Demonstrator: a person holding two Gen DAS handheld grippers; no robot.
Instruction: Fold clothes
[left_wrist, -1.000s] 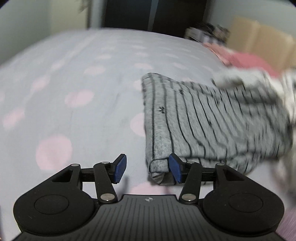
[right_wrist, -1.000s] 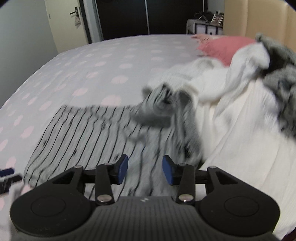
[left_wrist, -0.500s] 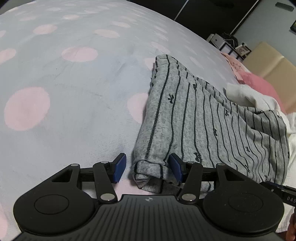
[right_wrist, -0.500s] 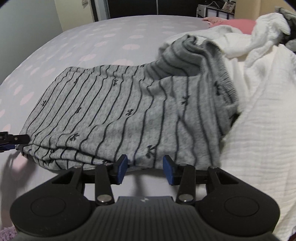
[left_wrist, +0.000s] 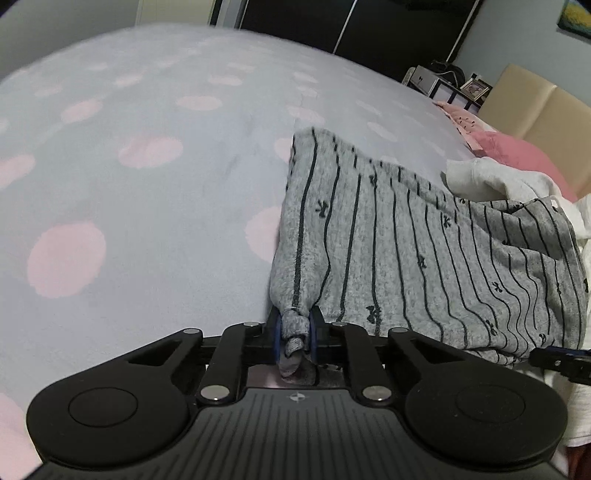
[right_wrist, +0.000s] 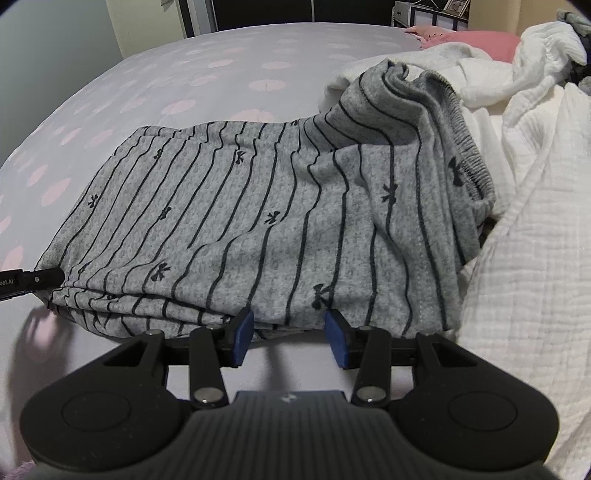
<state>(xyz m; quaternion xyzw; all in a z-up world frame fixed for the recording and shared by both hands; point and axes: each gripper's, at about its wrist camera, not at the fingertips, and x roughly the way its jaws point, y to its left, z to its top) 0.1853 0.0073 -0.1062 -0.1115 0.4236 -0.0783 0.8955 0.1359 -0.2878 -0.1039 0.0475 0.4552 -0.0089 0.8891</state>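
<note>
Garment (left_wrist: 406, 251) corner now pinched as left tongs (left_wrist: 294, 334) close.

far bedsheet (left_wrist: 155, 85) blurred, shelf clutter (left_wrist: 448, 79) too small to ID

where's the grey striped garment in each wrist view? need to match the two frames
Left wrist: grey striped garment fills centre-right; its near corner is pinched in the closing left gripper.
Right wrist: grey striped garment spans the centre, just beyond the open right gripper, nothing between its pads.
Shared landmark: the pink pillow, upper right in both.
</note>
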